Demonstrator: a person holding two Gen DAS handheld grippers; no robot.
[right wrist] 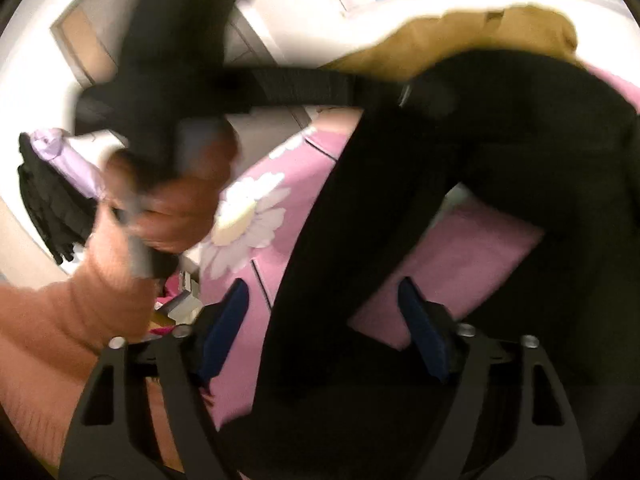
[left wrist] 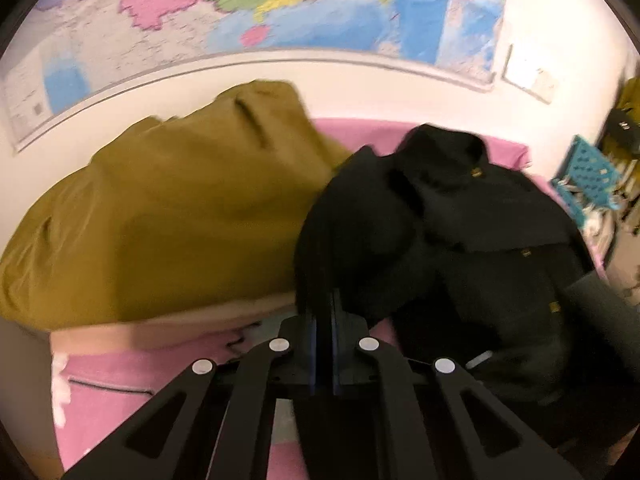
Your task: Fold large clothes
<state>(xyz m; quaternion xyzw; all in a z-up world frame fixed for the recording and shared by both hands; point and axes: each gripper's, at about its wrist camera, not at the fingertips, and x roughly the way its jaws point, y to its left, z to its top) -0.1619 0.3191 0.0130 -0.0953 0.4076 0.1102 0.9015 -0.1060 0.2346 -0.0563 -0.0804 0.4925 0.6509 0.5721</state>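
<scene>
A large black garment [left wrist: 460, 232] lies bunched on the pink bed sheet [left wrist: 120, 392]. My left gripper [left wrist: 323, 304] is shut on a fold of the black garment and holds it lifted. In the right wrist view the same black garment [right wrist: 460, 184] hangs stretched across the frame. My right gripper [right wrist: 324, 304] is open, with its blue pads [right wrist: 228, 312] on either side of a hanging strip of the black cloth. The person's left hand [right wrist: 172, 200] and the left gripper's dark body show at the left of that view, blurred.
A mustard-yellow garment [left wrist: 180, 216] is heaped on the bed to the left, against the wall; it also shows in the right wrist view [right wrist: 480, 40]. A wall map [left wrist: 280, 12] hangs above. A blue crate [left wrist: 592, 172] stands at right. The sheet has a daisy print [right wrist: 244, 224].
</scene>
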